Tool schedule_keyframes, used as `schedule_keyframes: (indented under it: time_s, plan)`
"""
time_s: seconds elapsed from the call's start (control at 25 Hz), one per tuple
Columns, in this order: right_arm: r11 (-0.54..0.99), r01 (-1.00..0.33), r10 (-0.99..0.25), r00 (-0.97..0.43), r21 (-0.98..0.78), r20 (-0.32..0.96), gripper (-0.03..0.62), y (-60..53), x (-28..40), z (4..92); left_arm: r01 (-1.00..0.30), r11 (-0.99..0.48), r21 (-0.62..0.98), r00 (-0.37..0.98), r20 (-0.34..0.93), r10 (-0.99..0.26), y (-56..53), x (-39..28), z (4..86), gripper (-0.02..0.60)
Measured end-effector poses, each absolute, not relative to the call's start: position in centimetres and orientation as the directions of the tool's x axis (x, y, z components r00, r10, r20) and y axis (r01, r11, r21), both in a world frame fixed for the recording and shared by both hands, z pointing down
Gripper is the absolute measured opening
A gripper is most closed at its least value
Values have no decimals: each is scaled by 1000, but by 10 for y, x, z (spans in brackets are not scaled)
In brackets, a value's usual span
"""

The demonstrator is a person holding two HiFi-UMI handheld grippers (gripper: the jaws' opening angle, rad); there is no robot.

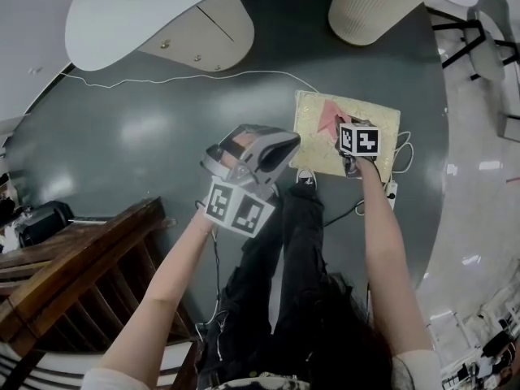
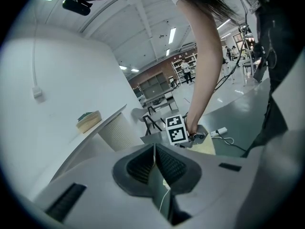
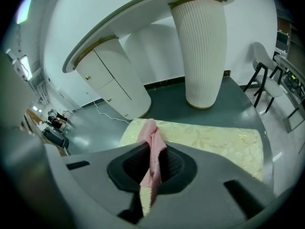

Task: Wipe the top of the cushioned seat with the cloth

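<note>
Black trousers fill the nearest ground of the head view, with both forearms reaching forward over them.

Left gripper: jaws pressed together along their full length, nothing gripped. It is held above the dark grey floor, well to the left of the seat and not touching it.

Right gripper: jaws pinching the pink cloth. The cloth is bunched into a narrow fold that stands out beyond the jaw tips, and a paler tail hangs out behind them. This gripper is over the near portion of the cushioned seat, and the free end of the cloth lies over the seat's cream, leaf-patterned top. Contact between cloth and cushion cannot be confirmed from any view.

The seat stands on the floor directly ahead of the person. A white power strip with its lead lies on the floor just beside the seat's near edge.

A dark wooden slatted structure sits at the person's left.

A thin white cable runs across the floor beyond the seat.

A white curved counter stands furthest off, carried on a ribbed cream pedestal and a rounded cabinet with small knobs.
</note>
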State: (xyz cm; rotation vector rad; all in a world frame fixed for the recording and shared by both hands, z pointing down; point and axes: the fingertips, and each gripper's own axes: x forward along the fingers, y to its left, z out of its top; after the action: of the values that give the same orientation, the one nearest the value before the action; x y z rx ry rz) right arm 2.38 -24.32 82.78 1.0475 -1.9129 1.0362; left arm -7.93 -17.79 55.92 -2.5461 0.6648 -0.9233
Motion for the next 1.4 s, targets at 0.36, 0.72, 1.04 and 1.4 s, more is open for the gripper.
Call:
schedule_keyframes:
  time_s: [0.36, 0.72, 1.04, 1.4]
  plan:
    - [178, -956, -373, -285, -233, 883, 11, -240, 146, 825, -271, -851, -449, 701, 515, -494, -177, -48, 564, 14]
    - [103, -984, -386, -174, -145, 906, 10, -230, 238, 816, -230, -871, -435, 724, 521, -452, -174, -16, 565, 14]
    - [152, -977, -399, -199, -150, 895, 11, -220, 240, 797, -234, -870, -434, 720, 523, -455, -168, -13, 559, 14]
    - [347, -888, -380, -426, -301, 821, 11, -213, 110, 771, -308, -845, -437, 674, 527, -518, -166, -48, 549, 14]
